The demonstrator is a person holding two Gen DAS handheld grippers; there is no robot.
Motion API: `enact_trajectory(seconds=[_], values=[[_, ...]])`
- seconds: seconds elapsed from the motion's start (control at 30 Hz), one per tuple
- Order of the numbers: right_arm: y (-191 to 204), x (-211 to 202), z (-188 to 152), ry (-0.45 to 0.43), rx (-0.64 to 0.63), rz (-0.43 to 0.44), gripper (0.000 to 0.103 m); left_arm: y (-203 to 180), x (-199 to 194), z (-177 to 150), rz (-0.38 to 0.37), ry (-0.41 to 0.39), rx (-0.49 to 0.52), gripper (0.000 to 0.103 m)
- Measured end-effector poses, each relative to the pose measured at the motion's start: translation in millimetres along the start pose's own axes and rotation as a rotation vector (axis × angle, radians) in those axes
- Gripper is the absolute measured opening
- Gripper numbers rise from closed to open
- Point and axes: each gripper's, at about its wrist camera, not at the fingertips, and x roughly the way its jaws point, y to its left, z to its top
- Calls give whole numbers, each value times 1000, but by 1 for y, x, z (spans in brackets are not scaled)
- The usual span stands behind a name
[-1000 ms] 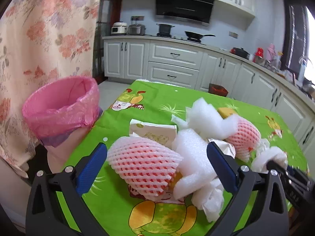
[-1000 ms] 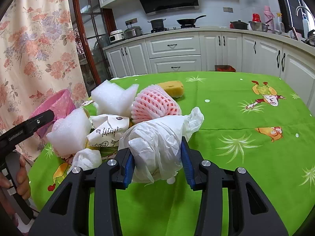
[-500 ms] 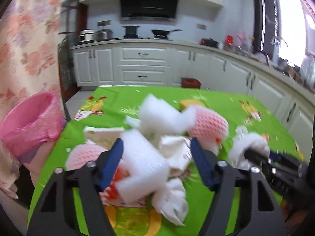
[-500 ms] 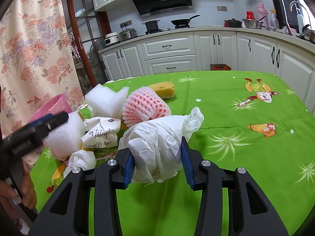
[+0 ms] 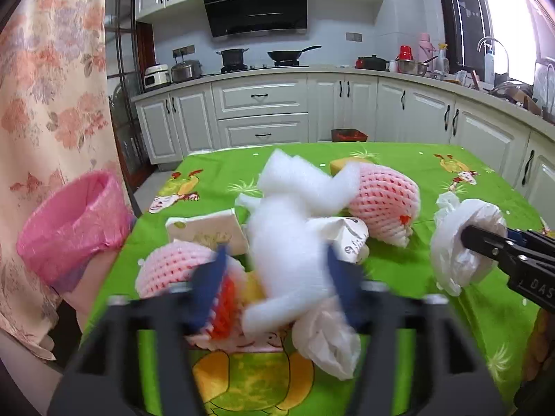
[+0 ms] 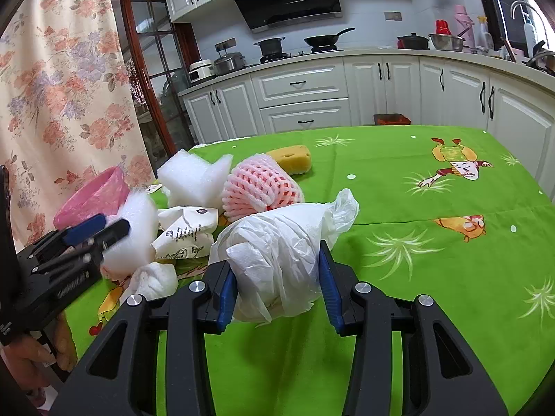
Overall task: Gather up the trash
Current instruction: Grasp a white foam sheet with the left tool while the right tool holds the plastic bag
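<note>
A heap of trash lies on the green tablecloth (image 6: 433,277). My left gripper (image 5: 277,284) is blurred and shut on a white foam sheet (image 5: 288,253); it also shows in the right wrist view (image 6: 135,239). My right gripper (image 6: 277,287) is shut on a crumpled white plastic bag (image 6: 277,256), held just above the cloth; the bag also shows in the left wrist view (image 5: 461,242). Pink foam fruit nets (image 5: 385,197) (image 5: 177,267), a second foam piece (image 6: 194,176), printed paper wrappers (image 6: 187,228) and a yellow sponge (image 6: 291,156) lie in the heap.
A bin lined with a pink bag (image 5: 73,222) stands off the table's left edge beside a floral curtain (image 5: 45,86). A small white carton (image 5: 204,228) and a white bag (image 5: 326,339) lie near the heap. Kitchen cabinets (image 6: 347,93) stand behind the table.
My left gripper swung right off the near pink net and closed on the white foam sheet. My right gripper kept hold of the plastic bag, almost still.
</note>
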Motion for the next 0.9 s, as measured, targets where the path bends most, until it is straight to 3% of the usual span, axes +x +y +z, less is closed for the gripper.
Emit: enact_trajectory(seconds=[0.17, 0.33, 0.53, 0.7, 0.9], values=[[3, -3, 0, -6, -3, -1, 41, -7, 4, -3, -53, 29, 27, 66], [-2, -7, 1, -14, 7, -13, 41, -22, 3, -5, -60, 11, 71, 66], [-10, -11, 0, -12, 34, -24, 41, -20, 21, -10, -71, 59, 57, 63], [-10, -14, -1, -14, 29, -24, 41, -20, 11, -9, -85, 11, 61, 53], [0, -17, 0, -15, 6, -6, 41, -14, -17, -4, -99, -58, 32, 52]])
